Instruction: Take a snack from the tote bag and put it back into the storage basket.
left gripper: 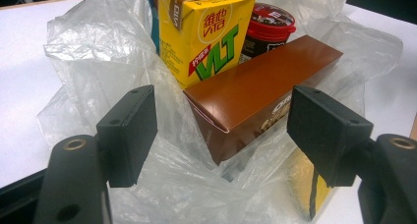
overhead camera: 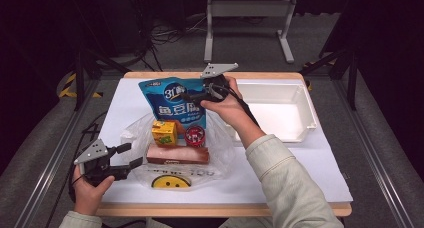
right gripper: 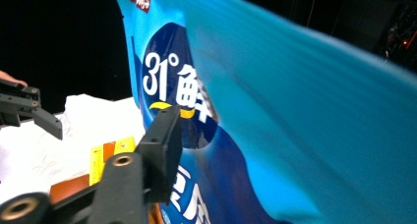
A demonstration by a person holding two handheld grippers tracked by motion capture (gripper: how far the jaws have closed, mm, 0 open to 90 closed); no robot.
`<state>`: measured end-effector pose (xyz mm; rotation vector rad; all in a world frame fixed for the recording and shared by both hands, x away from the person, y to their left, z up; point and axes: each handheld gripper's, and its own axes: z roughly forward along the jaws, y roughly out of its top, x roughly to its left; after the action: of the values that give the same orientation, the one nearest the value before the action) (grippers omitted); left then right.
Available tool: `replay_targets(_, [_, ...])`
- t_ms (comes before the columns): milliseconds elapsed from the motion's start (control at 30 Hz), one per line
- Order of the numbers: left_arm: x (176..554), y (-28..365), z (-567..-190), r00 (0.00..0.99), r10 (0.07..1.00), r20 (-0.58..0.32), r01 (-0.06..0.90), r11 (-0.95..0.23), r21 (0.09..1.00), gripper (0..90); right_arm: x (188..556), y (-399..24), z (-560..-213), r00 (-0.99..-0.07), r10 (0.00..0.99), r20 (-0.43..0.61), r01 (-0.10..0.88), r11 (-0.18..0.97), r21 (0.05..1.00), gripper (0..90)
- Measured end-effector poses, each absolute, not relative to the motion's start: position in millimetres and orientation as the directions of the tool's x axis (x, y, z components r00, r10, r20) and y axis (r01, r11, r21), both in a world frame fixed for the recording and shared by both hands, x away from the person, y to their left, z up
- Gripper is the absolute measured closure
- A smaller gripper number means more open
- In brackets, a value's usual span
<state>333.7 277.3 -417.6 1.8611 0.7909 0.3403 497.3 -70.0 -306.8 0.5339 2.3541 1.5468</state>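
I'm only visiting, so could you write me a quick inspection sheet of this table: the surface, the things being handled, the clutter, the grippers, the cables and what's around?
Surface: white board on a wooden table.
Job's things: tall blue snack pouch upright at the back of a clear plastic bag; in the bag a yellow drink carton, a red-lidded cup and a long brown box.
Clutter: empty white plastic tray to the right.
Grippers: right gripper at the pouch, one jaw against its face; grip not confirmed. Left gripper open, at the bag's left edge, holding nothing.
Cables: black cable along the right forearm; loose cables on the floor behind.
Surroundings: grey floor, white metal stand.
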Motion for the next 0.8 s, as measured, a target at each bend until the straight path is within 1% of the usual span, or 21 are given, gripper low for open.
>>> replay_targets(133, [334.0, 277.2, -418.0, 0.742, 0.659, -0.122, 0.364, -0.244, 0.899, 28.1, 497.4, -67.4, -306.7, -0.898, 0.439, -0.033, 0.149, 0.374, 0.915, 51.0])
replay_targets(200, [334.2, 277.2, -418.1, 0.743, 0.658, -0.124, 0.366, -0.243, 0.898, 28.1, 498.4, -66.9, -306.7, -0.9, 0.433, -0.045, 0.14, 0.387, 0.911, 55.7])
replay_targets(300, [334.2, 276.9, -418.4, 0.741, 0.659, -0.128, 0.368, -0.239, 0.899, 28.2, 498.1, -66.9, -305.1, -0.908, 0.412, -0.079, 0.111, 0.417, 0.902, 66.9])
replay_targets(333, [334.2, 276.9, -418.4, 0.741, 0.659, -0.128, 0.368, -0.239, 0.899, 28.2, 498.1, -66.9, -305.1, -0.908, 0.412, -0.079, 0.111, 0.417, 0.902, 66.9])
replay_targets(467, [334.4, 276.5, -418.6, 0.742, 0.658, -0.128, 0.367, -0.239, 0.899, 28.2, 496.9, -66.0, -302.9, -0.915, 0.384, -0.122, 0.072, 0.455, 0.888, 78.5])
replay_targets(567, [334.3, 276.6, -418.5, 0.742, 0.659, -0.128, 0.368, -0.24, 0.898, 28.2, 495.8, -65.0, -302.0, -0.917, 0.372, -0.14, 0.057, 0.47, 0.881, 83.5])
replay_targets(700, [334.5, 276.5, -418.9, 0.742, 0.659, -0.128, 0.369, -0.241, 0.898, 28.2, 495.5, -64.7, -301.8, -0.921, 0.366, -0.135, 0.06, 0.475, 0.878, 88.5])
replay_targets(800, [334.8, 276.6, -419.0, 0.743, 0.658, -0.124, 0.364, -0.243, 0.899, 28.2, 495.0, -64.2, -301.4, -0.92, 0.366, -0.142, 0.056, 0.481, 0.875, 89.3])
